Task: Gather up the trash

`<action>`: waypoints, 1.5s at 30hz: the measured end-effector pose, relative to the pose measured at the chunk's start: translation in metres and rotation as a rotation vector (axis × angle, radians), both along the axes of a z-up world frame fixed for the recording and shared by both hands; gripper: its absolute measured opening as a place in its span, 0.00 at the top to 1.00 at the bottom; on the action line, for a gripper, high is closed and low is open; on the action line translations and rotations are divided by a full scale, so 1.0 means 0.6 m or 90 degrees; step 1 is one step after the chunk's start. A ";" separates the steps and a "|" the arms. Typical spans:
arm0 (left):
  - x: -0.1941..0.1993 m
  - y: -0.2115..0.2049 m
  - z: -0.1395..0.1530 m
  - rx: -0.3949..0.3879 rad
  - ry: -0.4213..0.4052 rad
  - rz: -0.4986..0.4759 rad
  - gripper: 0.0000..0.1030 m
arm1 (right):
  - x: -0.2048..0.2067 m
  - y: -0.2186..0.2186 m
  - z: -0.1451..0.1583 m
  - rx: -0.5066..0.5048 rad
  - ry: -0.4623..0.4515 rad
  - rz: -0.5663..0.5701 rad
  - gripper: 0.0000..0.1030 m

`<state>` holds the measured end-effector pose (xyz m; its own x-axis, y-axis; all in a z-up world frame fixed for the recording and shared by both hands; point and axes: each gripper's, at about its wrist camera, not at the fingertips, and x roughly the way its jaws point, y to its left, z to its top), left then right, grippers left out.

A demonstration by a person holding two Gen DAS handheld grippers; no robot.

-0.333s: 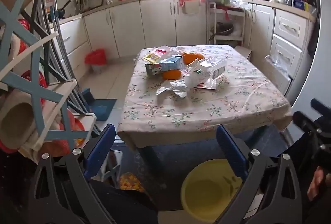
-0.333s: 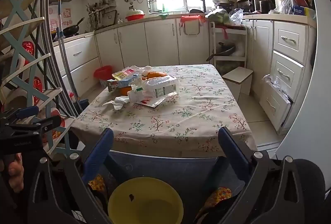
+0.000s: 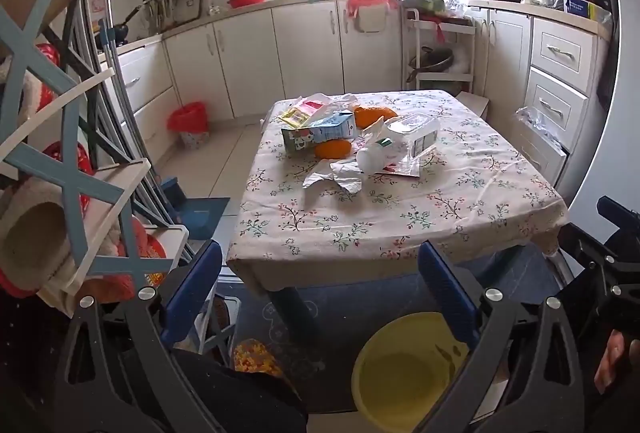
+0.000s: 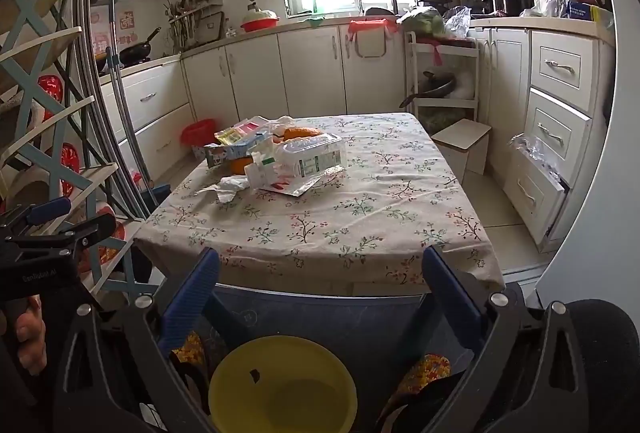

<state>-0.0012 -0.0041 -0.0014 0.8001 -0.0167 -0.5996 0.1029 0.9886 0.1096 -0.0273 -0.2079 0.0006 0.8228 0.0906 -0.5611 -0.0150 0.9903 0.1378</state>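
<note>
A heap of trash lies on the far left part of a flower-print table (image 3: 400, 217) (image 4: 360, 217): a blue milk carton (image 3: 320, 132) (image 4: 236, 149), a clear plastic box (image 3: 416, 133) (image 4: 316, 153), crumpled white paper (image 3: 336, 175) (image 4: 226, 187), flat wrappers and two orange fruits (image 3: 333, 149). A yellow basin (image 3: 408, 373) (image 4: 282, 387) sits on the floor in front of the table, below both grippers. My left gripper (image 3: 320, 281) and right gripper (image 4: 320, 281) both stand open and empty, well short of the heap.
A red-lined waste bin (image 3: 189, 121) (image 4: 197, 133) stands by the left cabinets. A blue-and-white shelf rack (image 3: 72, 169) crowds the left side. A white stool (image 4: 462, 145) and a cart (image 3: 438, 53) stand past the table's right. A hand (image 4: 24, 333) holds the left gripper.
Both views have come slightly nearer the table and shifted a little; both grippers stay open and nothing on the table has moved.
</note>
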 end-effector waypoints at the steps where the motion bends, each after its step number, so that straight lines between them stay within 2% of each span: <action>1: 0.000 -0.001 0.000 0.000 -0.001 0.000 0.08 | -0.002 0.004 -0.003 -0.004 -0.002 0.001 0.06; 45: -0.002 -0.003 0.001 -0.012 -0.010 -0.001 0.08 | -0.002 0.002 -0.003 -0.004 -0.002 -0.004 0.06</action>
<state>-0.0023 -0.0062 -0.0008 0.8092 -0.0285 -0.5868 0.1025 0.9904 0.0933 -0.0285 -0.2068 -0.0010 0.8246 0.0823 -0.5597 -0.0099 0.9913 0.1312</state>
